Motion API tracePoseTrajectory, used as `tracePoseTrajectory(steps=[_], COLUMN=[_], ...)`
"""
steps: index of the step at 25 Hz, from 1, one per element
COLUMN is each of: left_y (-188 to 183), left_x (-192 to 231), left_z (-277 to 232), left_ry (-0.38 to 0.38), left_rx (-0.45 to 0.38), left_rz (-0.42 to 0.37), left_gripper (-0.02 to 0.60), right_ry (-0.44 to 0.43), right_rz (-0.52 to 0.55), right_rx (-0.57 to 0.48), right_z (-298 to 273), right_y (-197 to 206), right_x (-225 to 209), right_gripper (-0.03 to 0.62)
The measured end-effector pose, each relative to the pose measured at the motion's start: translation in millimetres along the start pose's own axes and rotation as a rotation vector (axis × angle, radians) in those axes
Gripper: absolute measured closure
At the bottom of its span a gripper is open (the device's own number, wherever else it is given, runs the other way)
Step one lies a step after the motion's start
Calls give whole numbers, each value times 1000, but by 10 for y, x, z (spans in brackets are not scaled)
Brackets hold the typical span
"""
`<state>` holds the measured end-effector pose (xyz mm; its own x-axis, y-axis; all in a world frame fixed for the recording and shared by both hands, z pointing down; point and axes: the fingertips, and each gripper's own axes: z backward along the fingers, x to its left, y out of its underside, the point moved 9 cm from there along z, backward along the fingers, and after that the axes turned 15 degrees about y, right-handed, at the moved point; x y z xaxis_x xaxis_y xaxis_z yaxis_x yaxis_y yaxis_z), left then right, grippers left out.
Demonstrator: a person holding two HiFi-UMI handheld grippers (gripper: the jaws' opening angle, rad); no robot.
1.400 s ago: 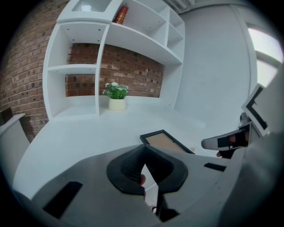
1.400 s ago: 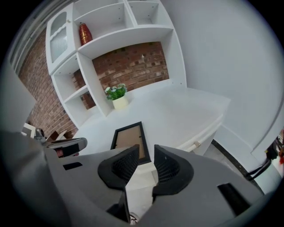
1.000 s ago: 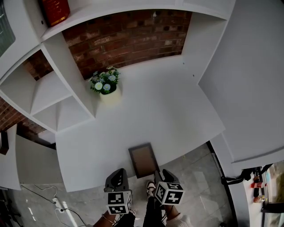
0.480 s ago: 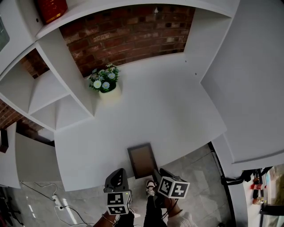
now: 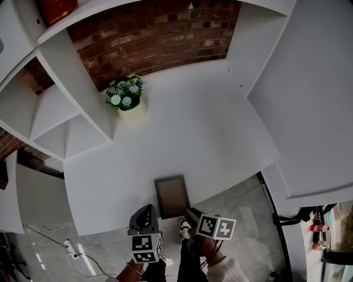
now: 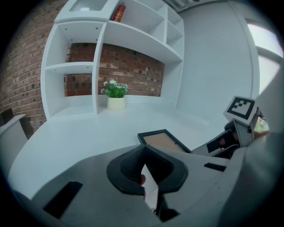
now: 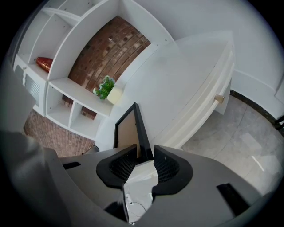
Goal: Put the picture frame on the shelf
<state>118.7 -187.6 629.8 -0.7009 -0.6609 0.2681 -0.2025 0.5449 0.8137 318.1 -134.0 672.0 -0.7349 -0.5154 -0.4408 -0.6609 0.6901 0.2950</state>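
The picture frame lies flat on the white bench, low in the middle of the head view and close to the front edge. Its near end is partly covered by the right gripper. From the right gripper view I see the jaws apart, and they have just been opening. The black rim of the frame's near end runs up between them, but I cannot tell whether either pad touches it.

The left gripper hangs just left of the frame, off the bench edge and apart from it. In its own view the jaws are together at the tips with nothing between them. The frame lies beyond them, with the right gripper's marker cube at the far right.

A flower pot stands farther back beside the white shelf. A red object on the top shelf is cut off by the upper left corner, so I cannot say what it is. My hands are mostly out of the picture at the bottom.
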Motion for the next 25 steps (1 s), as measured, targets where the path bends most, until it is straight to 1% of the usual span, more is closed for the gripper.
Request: tracePoseTrajectory(steps=[6,8,13,16,18,20,23,25], left_y=[-8,-20,-85,-142,-190,-235,-288,-314], left_x=[22,30,79,104,112,128,178,218], left_z=[8,28,114,199,267,339,442,508], left_ry=[-2,-4,-15,-21,-22,-23,-31,-39], left_rx=[-6,-12,-39,-64,-82,-101,-124,-138], left_rz=[4,3,6,6,4,4,13,21], left_gripper=[583,583,583,583,583,583,583,583], right_ry=[-14,-16,-5,5,25,55,110,141], right_rz=[-33,-36,-6,18,75,177,387,528], right_rx=[17,7,-72,-153,-216,-278,-373,-413], right_z=[14,56,235,384,493,595,726,768], right_y=[59,87,84,12,-54,-112,-152,-125], right_x=[-7,0,104,202,310,470,783,989], right_gripper=[479,486,497,505,510,513,516,516])
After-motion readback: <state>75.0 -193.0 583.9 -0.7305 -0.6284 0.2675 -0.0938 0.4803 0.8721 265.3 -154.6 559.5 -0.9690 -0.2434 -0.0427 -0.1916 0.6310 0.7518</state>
